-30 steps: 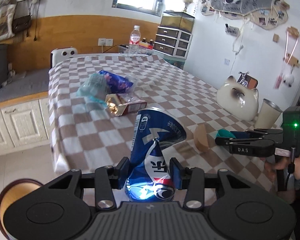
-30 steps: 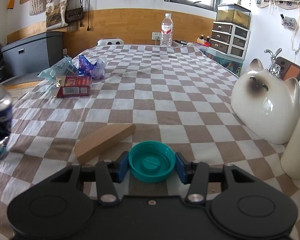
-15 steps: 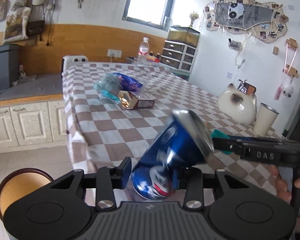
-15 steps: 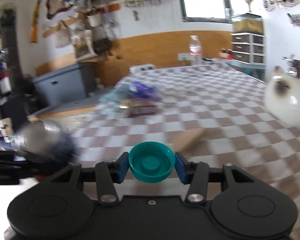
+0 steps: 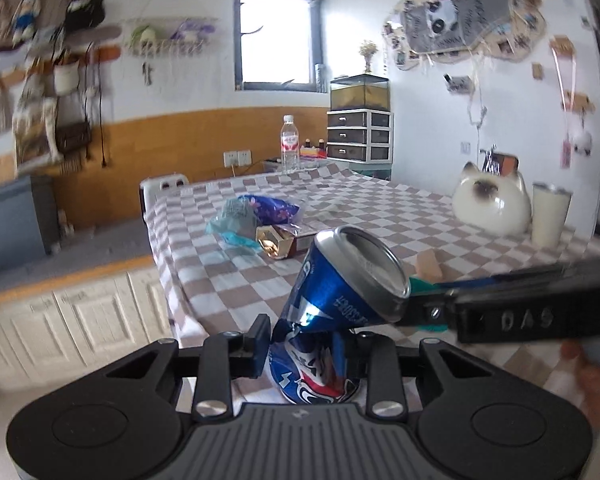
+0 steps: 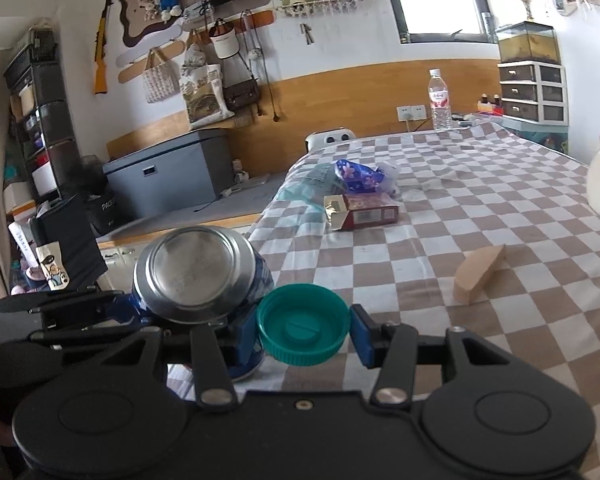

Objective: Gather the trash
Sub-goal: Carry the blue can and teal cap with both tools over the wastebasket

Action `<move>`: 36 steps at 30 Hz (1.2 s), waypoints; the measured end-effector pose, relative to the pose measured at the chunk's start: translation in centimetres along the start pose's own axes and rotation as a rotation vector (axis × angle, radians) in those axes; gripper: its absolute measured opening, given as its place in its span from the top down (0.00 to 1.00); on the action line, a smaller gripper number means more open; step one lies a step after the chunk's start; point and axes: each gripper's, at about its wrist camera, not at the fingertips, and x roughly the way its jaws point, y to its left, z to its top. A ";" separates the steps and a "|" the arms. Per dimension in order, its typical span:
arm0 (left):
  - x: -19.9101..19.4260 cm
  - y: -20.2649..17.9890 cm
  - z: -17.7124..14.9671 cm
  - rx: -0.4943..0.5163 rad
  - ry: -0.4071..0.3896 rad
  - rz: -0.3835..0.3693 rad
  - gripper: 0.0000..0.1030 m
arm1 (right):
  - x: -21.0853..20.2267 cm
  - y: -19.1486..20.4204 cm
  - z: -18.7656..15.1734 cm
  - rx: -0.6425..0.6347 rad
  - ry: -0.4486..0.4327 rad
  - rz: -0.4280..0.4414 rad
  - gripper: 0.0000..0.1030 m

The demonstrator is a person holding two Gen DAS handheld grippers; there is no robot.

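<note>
My left gripper (image 5: pixel 305 350) is shut on a crushed blue drink can (image 5: pixel 342 292), held tilted right above the table's near left corner. The can also shows in the right wrist view (image 6: pixel 198 276), its silver end facing the camera. My right gripper (image 6: pixel 303 330) is shut on a teal bottle cap (image 6: pixel 303 330), close beside the can; it reaches in from the right in the left wrist view (image 5: pixel 500 312). A red and gold carton (image 6: pixel 360 212), a purple wrapper (image 6: pixel 358 174) and a clear teal bag (image 6: pixel 312 184) lie on the checked tablecloth (image 6: pixel 480 208).
A wooden wedge (image 6: pixel 480 274) lies on the cloth. A ceramic cat (image 5: pixel 490 208) and a cream cup (image 5: pixel 550 218) stand at the right edge, a water bottle (image 6: pixel 439 100) at the far end. White cabinets (image 5: pixel 80 312) and a grey box (image 6: pixel 168 176) lie left of the table.
Both grippers have swung left and come close together at the table's near left corner. The can has tipped to the right in my left gripper. The cap stays held.
</note>
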 end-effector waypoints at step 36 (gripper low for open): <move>-0.2 -1.8 -1.1 0.298 -0.131 -0.001 0.73 | 0.1 0.1 4.0 0.080 -0.110 -0.081 0.52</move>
